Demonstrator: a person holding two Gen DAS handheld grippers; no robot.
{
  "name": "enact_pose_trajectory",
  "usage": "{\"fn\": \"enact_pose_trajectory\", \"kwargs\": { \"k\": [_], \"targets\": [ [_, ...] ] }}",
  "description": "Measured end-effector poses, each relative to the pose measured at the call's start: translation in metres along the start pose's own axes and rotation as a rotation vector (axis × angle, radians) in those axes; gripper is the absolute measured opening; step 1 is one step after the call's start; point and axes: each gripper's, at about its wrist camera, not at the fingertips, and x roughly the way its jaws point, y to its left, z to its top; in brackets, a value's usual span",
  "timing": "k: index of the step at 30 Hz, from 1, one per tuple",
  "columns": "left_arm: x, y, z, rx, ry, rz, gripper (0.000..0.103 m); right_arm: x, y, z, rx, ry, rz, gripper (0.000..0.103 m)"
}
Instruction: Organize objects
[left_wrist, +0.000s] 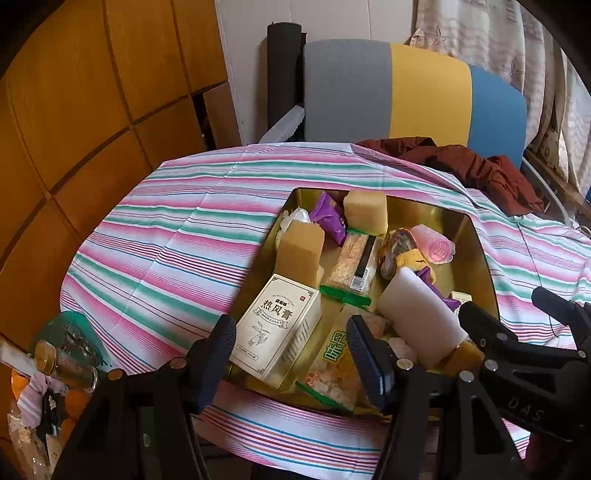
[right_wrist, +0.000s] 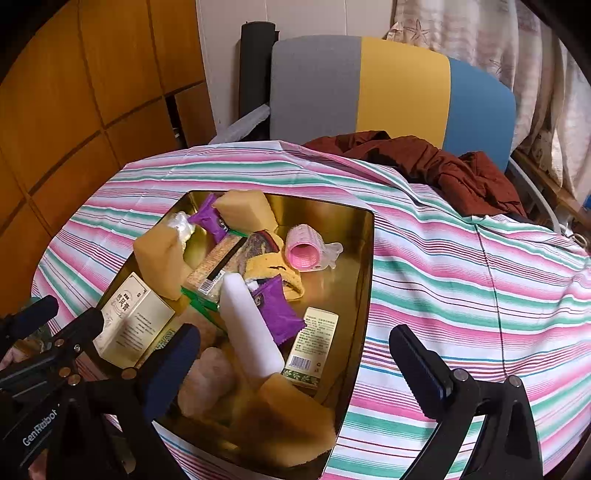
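A gold tin tray (left_wrist: 476, 236) (right_wrist: 364, 266) sits on the striped tablecloth, full of items: a cream carton with Chinese print (left_wrist: 279, 325) (right_wrist: 133, 321), a white foam block (left_wrist: 421, 317) (right_wrist: 251, 325), yellow sponges (left_wrist: 301, 251) (right_wrist: 162, 258), a pink hair roller (left_wrist: 434, 247) (right_wrist: 303, 247), purple packets (right_wrist: 277, 310), a cracker pack (left_wrist: 354, 262) and a small green-print box (right_wrist: 314, 343). My left gripper (left_wrist: 291, 354) is open and empty over the tray's near edge. My right gripper (right_wrist: 295, 362) is open and empty above the tray's near right corner.
A dark red cloth (left_wrist: 476, 166) (right_wrist: 436, 162) lies at the table's far right, before a grey, yellow and blue chair (left_wrist: 417, 92). Wooden cabinets (left_wrist: 92, 103) stand left. A glass jar (left_wrist: 66, 363) and bagged clutter sit off the table's left edge.
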Motion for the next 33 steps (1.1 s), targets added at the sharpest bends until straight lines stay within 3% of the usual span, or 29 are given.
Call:
{"fn": "enact_pose_trajectory", "kwargs": {
  "k": [11,24,33],
  "targets": [
    [-0.0021,-0.0095,-0.0017,0.039,0.0,-0.003,0.062,0.0017,-0.0045,-0.0002,0.013,0.005,-0.014,0.103],
    [0.0026,-0.0042,-0.0011,0.01,0.019,-0.012,0.062,0.0018,-0.0047,-0.001,0.005,0.002,-0.021,0.103],
    [-0.0046,-0.0058,-0.0019,0.027,-0.047,0.048,0.06,0.0033,-0.005,-0.0016,0.004,0.008,-0.017,0.103]
  ]
}}
